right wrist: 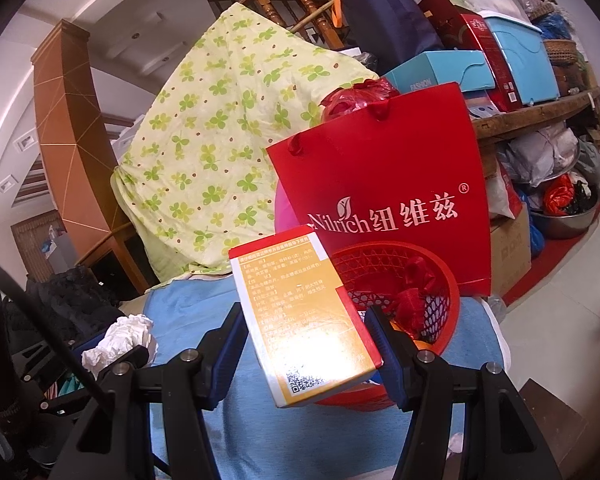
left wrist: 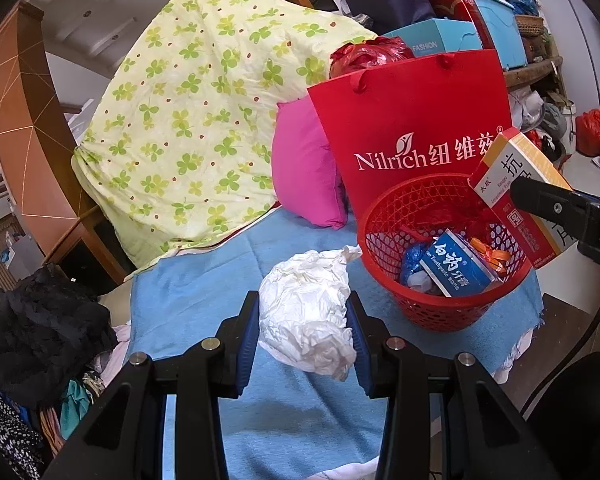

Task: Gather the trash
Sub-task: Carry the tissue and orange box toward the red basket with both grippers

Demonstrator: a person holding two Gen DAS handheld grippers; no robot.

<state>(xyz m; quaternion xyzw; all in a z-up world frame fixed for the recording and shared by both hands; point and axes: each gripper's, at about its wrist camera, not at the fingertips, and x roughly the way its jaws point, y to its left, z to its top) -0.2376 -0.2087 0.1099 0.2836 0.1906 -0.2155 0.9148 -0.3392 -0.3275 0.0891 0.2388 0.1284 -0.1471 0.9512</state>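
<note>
We hold one piece of trash in each gripper. The left gripper (left wrist: 306,334) is clamped on a crumpled white paper wad (left wrist: 308,312), its blue pads (left wrist: 250,334) pressing both flanks; the wad sits above the light blue towel (left wrist: 204,280), just left of the red mesh basket (left wrist: 440,248). The right gripper (right wrist: 306,346) is clamped on a yellow-and-red medicine box (right wrist: 304,320), gripped across its long edges near the lower end and held tilted at the near rim of the basket (right wrist: 412,280). In the left wrist view the same box (left wrist: 516,196) hangs over the right side of the basket. The basket already contains a blue toothpaste box (left wrist: 456,262), a blue plastic scrap (left wrist: 412,258) and an orange ribbon (left wrist: 494,256). Behind it stands a red Nilrich paper bag (left wrist: 416,120). We judge the wad to be very light and soft; it will compress and may slip or tear loose, so the grip belongs across its bulk rather than on a loose corner. We judge the carton to be light, stiff and smooth-faced, possibly empty; excess pressure could cave in its walls, so the narrow edges are the correct contact points.
</note>
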